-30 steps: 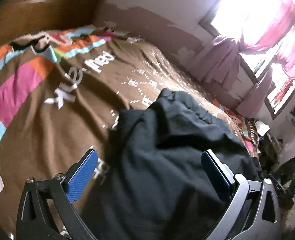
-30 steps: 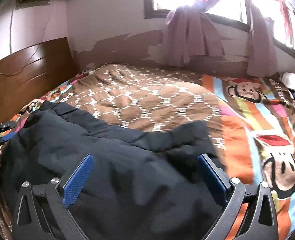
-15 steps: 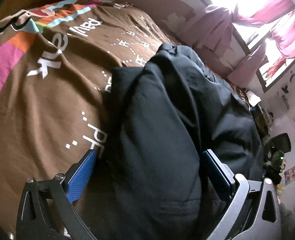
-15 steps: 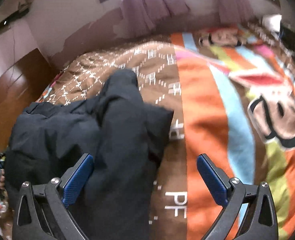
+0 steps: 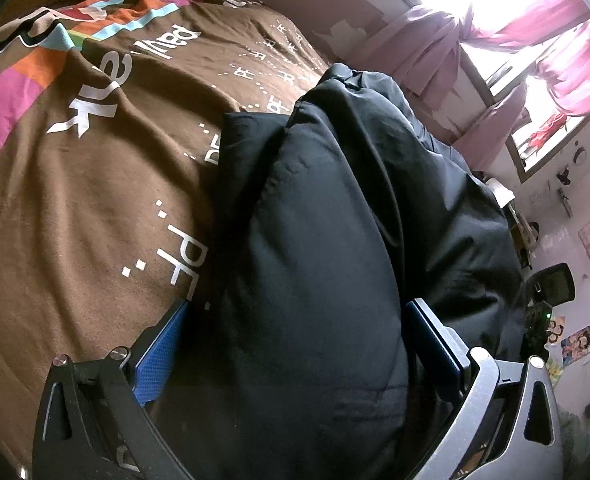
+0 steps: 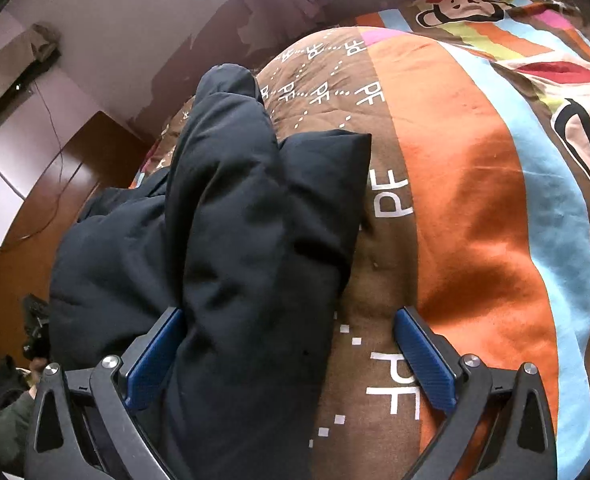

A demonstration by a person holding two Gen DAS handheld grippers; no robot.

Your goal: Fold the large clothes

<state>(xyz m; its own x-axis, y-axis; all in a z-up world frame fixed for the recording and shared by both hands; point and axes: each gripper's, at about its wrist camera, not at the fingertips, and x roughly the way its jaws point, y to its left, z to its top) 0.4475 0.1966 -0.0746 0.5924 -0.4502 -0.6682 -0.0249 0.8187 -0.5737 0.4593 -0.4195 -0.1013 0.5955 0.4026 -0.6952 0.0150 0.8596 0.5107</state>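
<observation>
A big black padded jacket (image 5: 335, 220) lies bunched on a brown bedspread (image 5: 75, 200) with white letters. In the left wrist view my left gripper (image 5: 299, 344) stands wide open, and a thick fold of the jacket fills the space between its blue pads (image 5: 159, 348). In the right wrist view the same jacket (image 6: 235, 220) lies to the left, a puffy sleeve running from the lower middle up to the far side. My right gripper (image 6: 291, 356) is also wide open; the sleeve lies against its left pad (image 6: 155, 356), while bare bedspread (image 6: 475, 200) shows by the right one.
The bed cover has orange, blue and pink stripes and cartoon monkey faces (image 6: 459, 4) at right. A wooden headboard (image 6: 55, 208) stands at left. Pink curtains (image 5: 435, 52) hang at a bright window. Clutter and a small screen (image 5: 555, 284) sit beyond the bed's edge.
Both grippers have dropped lower and closer to the jacket, tilting down toward the bed. The jacket now fills more of each view, and both stay open.
</observation>
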